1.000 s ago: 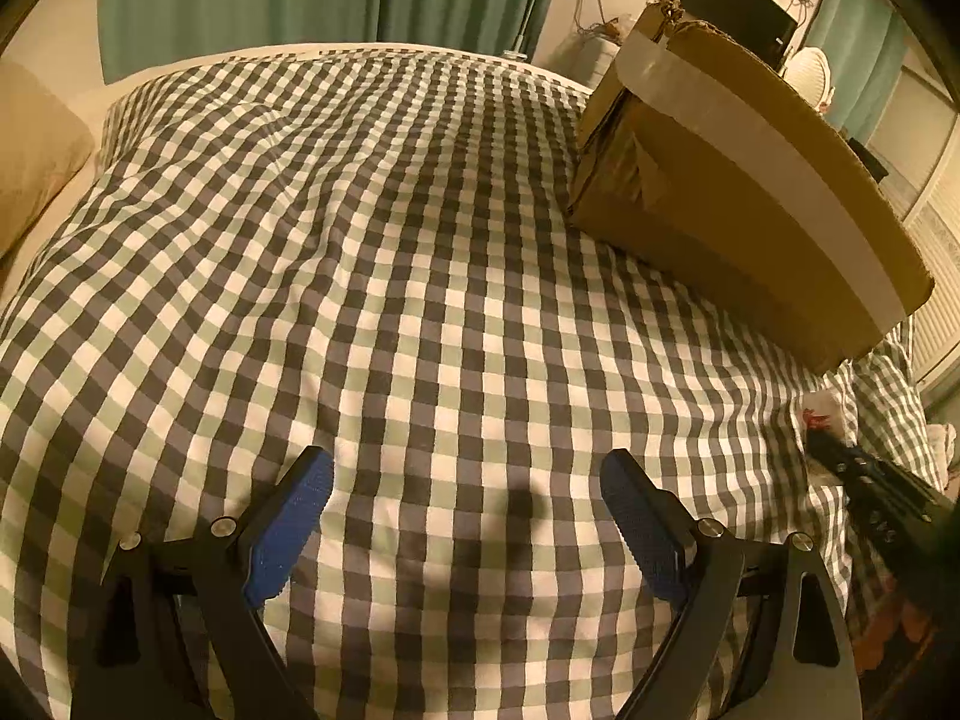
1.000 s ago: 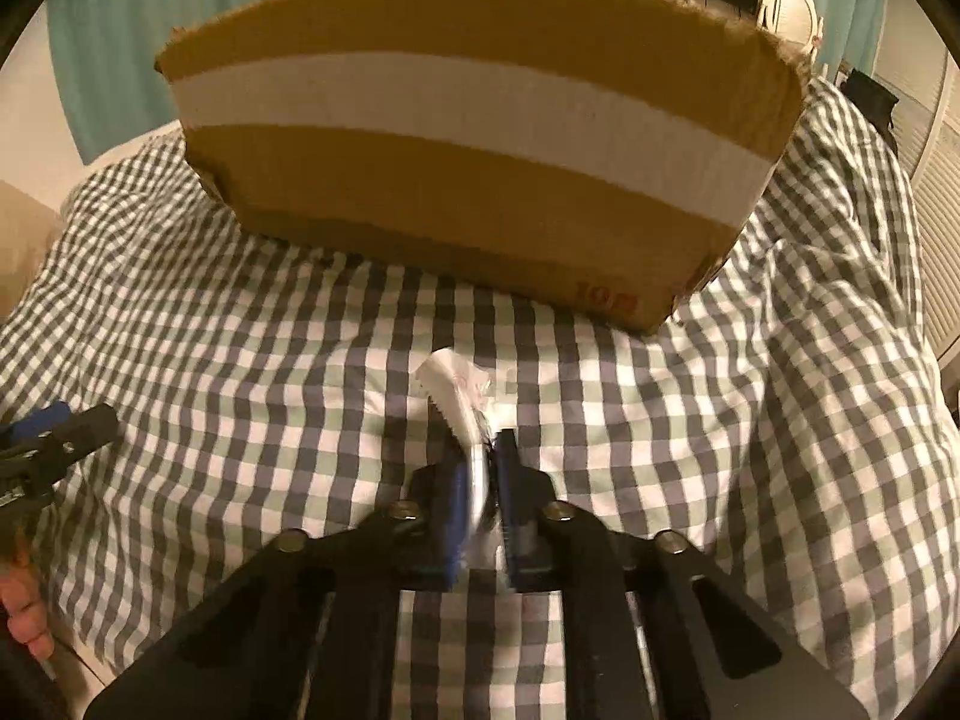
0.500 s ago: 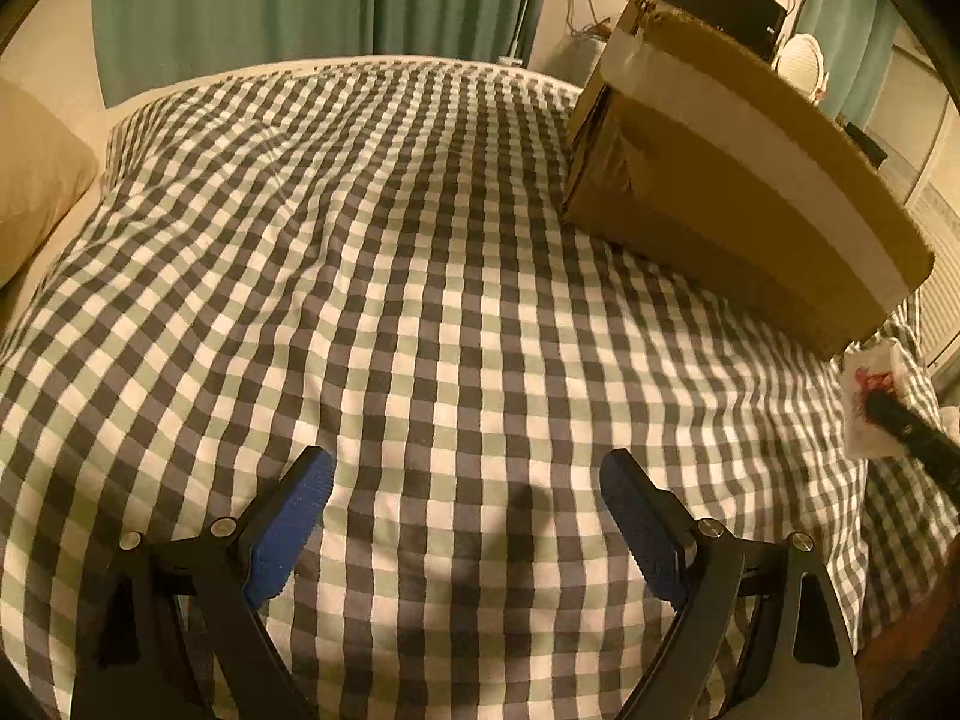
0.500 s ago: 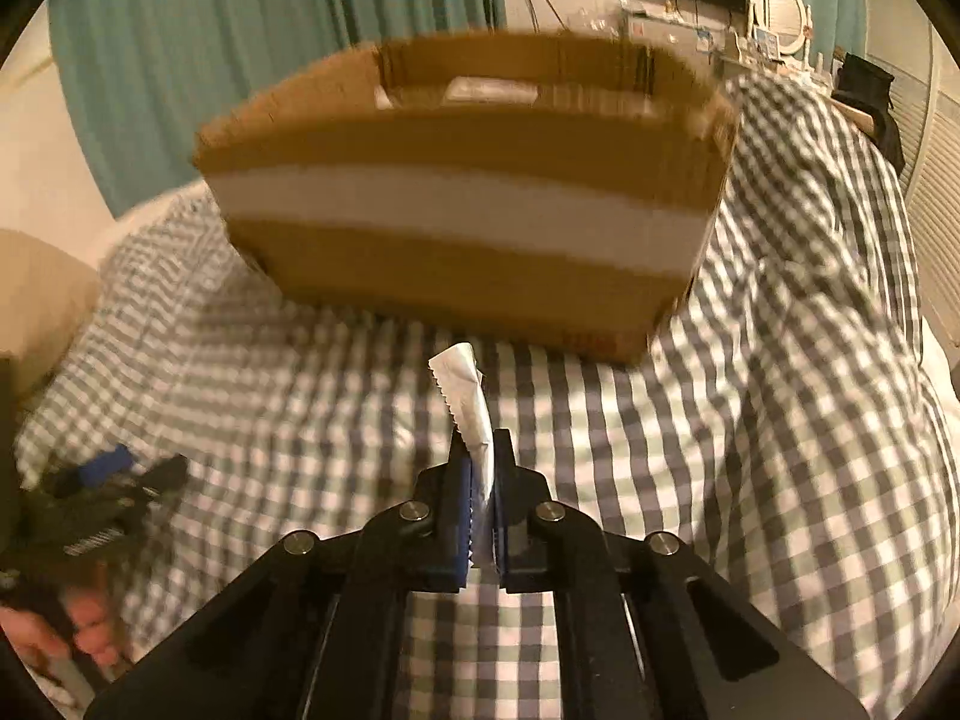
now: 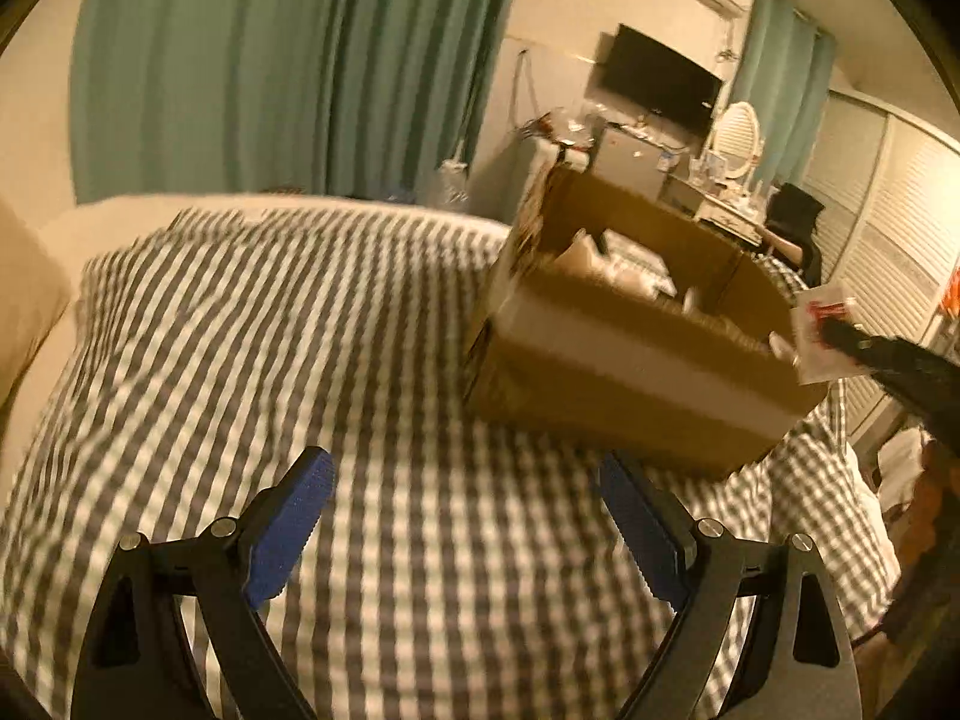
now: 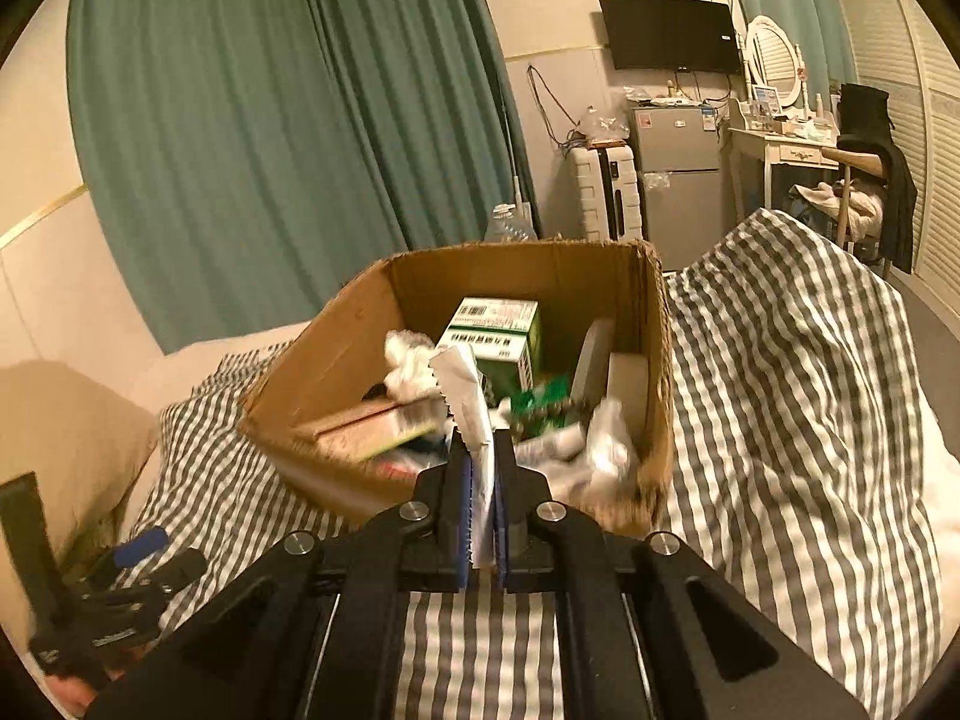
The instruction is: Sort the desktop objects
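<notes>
My right gripper (image 6: 480, 468) is shut on a small white sachet (image 6: 465, 396) with a serrated edge, held upright just before the near wall of an open cardboard box (image 6: 336, 354). The box holds a green-and-white carton (image 6: 495, 336), crumpled white wrappers and flat packets. In the left wrist view the same box (image 5: 630, 372) stands on the checked bedspread (image 5: 270, 360), and the sachet (image 5: 819, 330) shows red print in the right gripper's tip at the box's right corner. My left gripper (image 5: 465, 516) hangs open over bare bedspread, nothing between its blue pads (image 5: 288, 528).
A beige pillow (image 6: 72, 438) lies at the bed's left. Green curtains (image 6: 288, 108) hang behind. A small fridge (image 6: 678, 180), wall screen (image 6: 669, 33) and dressing table (image 6: 780, 144) stand beyond the bed. The left gripper (image 6: 120, 588) appears at the lower left of the right wrist view.
Both grippers have risen and tilted up. The right one carried the sachet from the bedspread up to the box rim, so the box's inside now shows. The left stayed open.
</notes>
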A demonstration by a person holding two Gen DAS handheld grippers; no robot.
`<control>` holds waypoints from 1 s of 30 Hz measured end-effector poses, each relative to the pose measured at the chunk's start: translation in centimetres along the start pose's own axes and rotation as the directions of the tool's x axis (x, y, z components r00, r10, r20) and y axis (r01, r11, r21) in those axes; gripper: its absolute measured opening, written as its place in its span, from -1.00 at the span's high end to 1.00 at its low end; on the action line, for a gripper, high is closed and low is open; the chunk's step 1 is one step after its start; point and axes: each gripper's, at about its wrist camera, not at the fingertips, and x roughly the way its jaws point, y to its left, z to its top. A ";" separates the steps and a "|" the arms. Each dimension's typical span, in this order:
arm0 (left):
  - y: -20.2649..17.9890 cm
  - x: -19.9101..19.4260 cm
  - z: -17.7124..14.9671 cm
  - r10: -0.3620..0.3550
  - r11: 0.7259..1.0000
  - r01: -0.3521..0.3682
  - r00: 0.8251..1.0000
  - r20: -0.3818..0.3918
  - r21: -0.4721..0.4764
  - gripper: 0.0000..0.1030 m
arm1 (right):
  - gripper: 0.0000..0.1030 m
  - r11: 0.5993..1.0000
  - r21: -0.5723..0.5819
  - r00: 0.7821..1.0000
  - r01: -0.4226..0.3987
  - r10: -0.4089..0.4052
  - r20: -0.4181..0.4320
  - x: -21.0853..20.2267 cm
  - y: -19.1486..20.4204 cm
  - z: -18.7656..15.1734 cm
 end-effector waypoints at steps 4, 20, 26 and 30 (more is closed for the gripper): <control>-1.5 1.4 2.4 0.000 1.000 -0.001 1.000 0.006 0.031 -0.81 | 0.84 1.000 -0.006 1.000 -0.007 0.007 0.005 2.3 0.1 0.6; -1.0 4.0 2.1 0.075 0.997 -0.075 0.997 -0.012 0.000 -0.85 | -0.71 0.999 -0.002 0.987 0.054 -0.053 0.149 -0.1 0.7 -1.0; -2.9 1.6 3.0 0.062 0.997 -0.065 0.996 0.065 0.042 -1.00 | -0.81 0.992 -0.038 0.989 0.122 -0.119 0.087 -0.2 2.9 -2.0; -3.4 0.4 4.0 0.036 0.999 -0.037 0.999 0.037 0.026 -1.00 | -0.81 0.984 -0.043 0.985 0.174 -0.173 0.028 -0.3 3.4 -2.0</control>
